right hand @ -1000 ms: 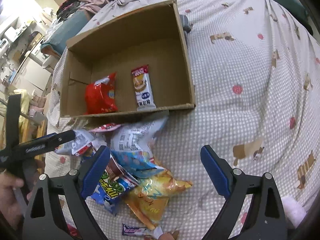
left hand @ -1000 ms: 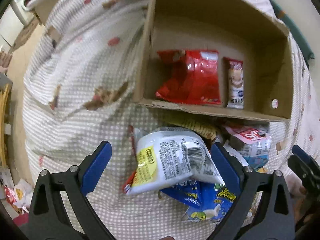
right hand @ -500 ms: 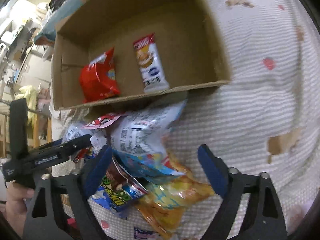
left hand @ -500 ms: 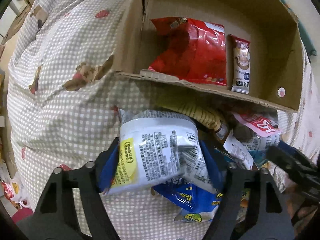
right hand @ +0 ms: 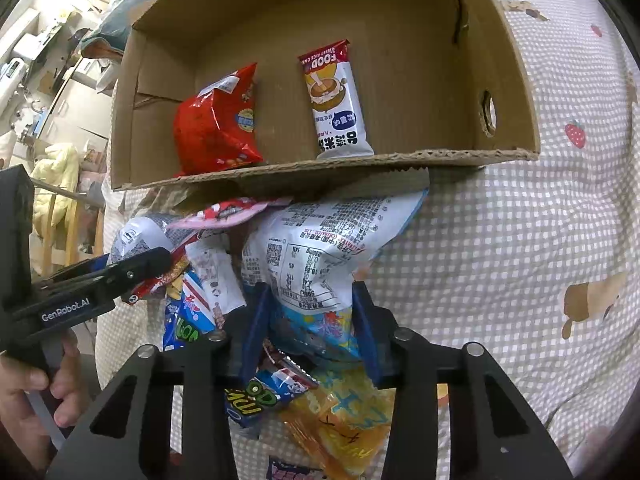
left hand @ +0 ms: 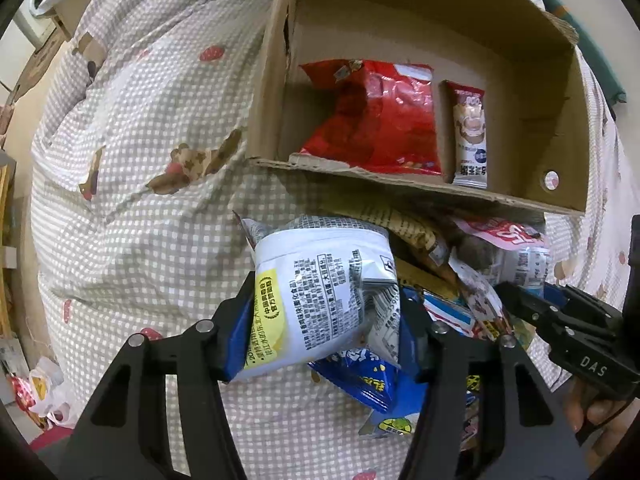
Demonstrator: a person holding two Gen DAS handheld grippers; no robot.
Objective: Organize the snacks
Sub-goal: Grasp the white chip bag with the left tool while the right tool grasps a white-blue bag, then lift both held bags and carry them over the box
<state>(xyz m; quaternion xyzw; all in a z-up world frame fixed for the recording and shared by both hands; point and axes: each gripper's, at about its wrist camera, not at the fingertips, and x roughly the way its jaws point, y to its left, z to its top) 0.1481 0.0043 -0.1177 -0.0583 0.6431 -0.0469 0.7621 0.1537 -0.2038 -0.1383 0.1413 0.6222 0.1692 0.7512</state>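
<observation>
The left tongs [left hand: 326, 316] clamp a white pouch [left hand: 316, 300]; the right tongs [right hand: 308, 328] clamp a white-and-blue bag [right hand: 320, 252]. Lift both clear of the pile, then over the cardboard box [right hand: 516, 92] wall just ahead.

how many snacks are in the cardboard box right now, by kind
red snack bag: 1
white rice-cake bar packet: 1
total in the cardboard box: 2
</observation>
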